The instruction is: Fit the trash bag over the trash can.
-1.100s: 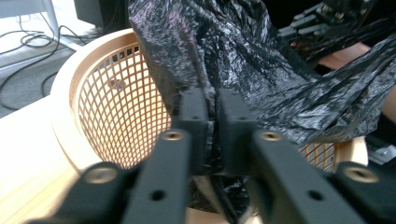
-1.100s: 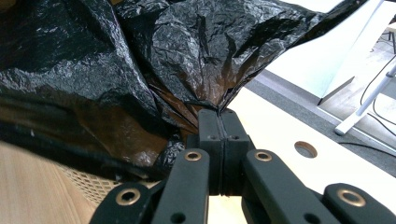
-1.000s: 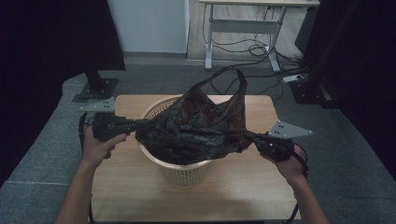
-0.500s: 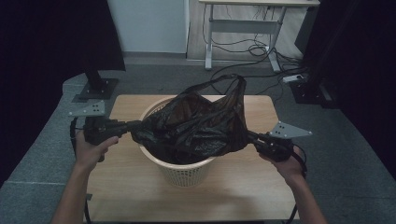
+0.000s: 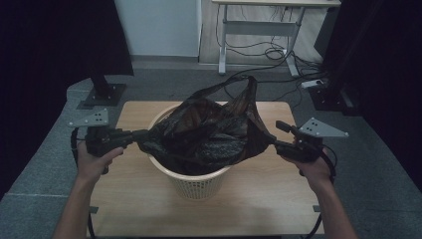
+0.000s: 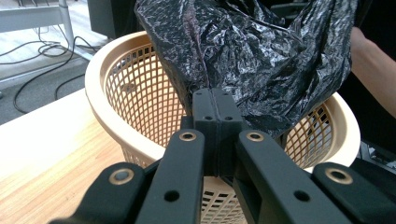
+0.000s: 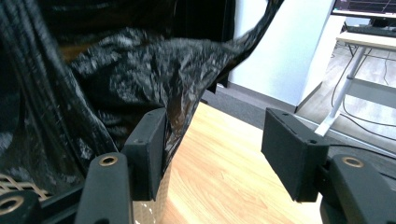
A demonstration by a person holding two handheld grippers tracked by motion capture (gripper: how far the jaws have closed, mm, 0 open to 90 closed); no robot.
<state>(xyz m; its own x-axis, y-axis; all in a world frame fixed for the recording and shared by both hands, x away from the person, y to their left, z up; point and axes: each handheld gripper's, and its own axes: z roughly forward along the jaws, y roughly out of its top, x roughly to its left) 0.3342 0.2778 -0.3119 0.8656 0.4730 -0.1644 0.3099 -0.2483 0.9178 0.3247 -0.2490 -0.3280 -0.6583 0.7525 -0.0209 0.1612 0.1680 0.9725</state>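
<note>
Wooden table, grey floor, white desk behind. Black bin bag over beige basket, mid-table. Left gripper clamped on bag; right gripper jaws just opened, film against one pad.

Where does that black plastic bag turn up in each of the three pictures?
High view: the black bag hangs in the centre, stretched over the basket.
Left gripper view: it fills the upper middle and right, its edge pinched in the shut jaws.
Right gripper view: it covers the left and top, beside the opened jaws.
Shared landmark: the beige mesh basket, on the wooden table.
</note>
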